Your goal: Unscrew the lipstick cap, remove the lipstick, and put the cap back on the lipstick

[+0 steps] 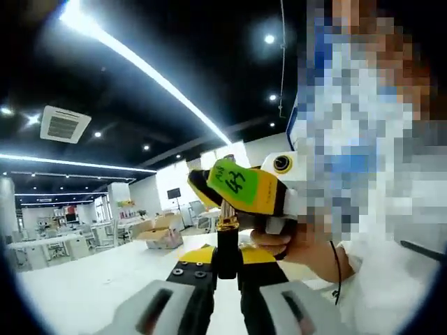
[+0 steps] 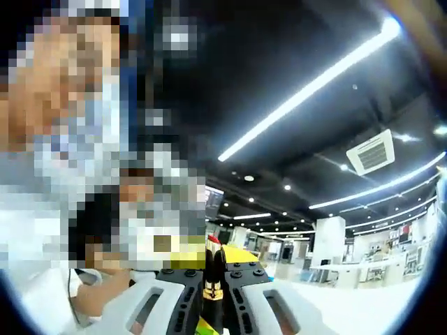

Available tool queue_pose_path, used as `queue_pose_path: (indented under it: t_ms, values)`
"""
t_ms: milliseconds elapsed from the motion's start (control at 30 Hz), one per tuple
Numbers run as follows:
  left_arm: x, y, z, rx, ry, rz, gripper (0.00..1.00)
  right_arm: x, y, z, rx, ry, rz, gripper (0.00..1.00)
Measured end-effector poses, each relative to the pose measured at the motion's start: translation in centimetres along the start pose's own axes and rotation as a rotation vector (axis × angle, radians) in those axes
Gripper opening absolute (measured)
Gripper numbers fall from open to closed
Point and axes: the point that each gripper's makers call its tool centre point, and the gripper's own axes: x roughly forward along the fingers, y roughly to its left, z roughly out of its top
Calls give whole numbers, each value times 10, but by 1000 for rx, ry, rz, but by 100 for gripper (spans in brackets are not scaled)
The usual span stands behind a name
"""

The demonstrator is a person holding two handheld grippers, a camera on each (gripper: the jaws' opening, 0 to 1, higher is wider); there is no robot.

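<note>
Lipstick, a slim black tube with gold band [image 1: 226, 244] and red tip [image 2: 213, 241], is pinched upright between both closed grippers, left gripper [image 1: 227, 279] and right gripper [image 2: 213, 296], above a white tabletop [image 1: 91, 279] in an office lit by ceiling light strips [image 1: 140, 63].

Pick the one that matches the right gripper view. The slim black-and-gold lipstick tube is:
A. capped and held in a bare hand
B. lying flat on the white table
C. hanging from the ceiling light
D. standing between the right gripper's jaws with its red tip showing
D: in the right gripper view the slim black-and-gold lipstick tube stands upright between the jaws of the right gripper, its red tip bare at the top.
</note>
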Motion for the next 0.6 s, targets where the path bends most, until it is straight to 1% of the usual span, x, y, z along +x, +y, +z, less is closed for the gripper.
queue_pose_path:
  t_ms: [33, 100, 200, 267, 333, 400, 433, 467, 533, 600]
  values:
    - [-1, -2, 0, -9, 1, -22, 13, 0, 3, 0, 23, 4, 18, 6]
    - [-3, -11, -1, -84, 6, -94, 13, -1, 8, 0, 80, 13, 62, 6]
    - [-8, -29, 0, -198, 3, -230, 13, -3, 23, 1, 217, 14, 179, 6]
    - [-11, -39, 1, -255, 1, -304, 13, -5, 31, 2, 285, 10, 242, 6]
    - [-14, -50, 3, -304, -7, -387, 13, -6, 44, 5, 375, 0, 333, 6]
    - [-18, -65, 9, -369, -29, -488, 13, -9, 56, 13, 486, -36, 428, 6]
    - [-20, -68, 12, -388, -39, -518, 13, -9, 57, 14, 503, -42, 441, 6]
    - [-21, -75, 15, -408, -53, -559, 13, -11, 60, 17, 561, -60, 485, 6]
    - [-23, -85, 16, -437, -53, -614, 13, -14, 66, 19, 626, -65, 544, 6]
    - [-23, -90, 17, -454, -60, -641, 13, -15, 68, 20, 662, -75, 572, 6]
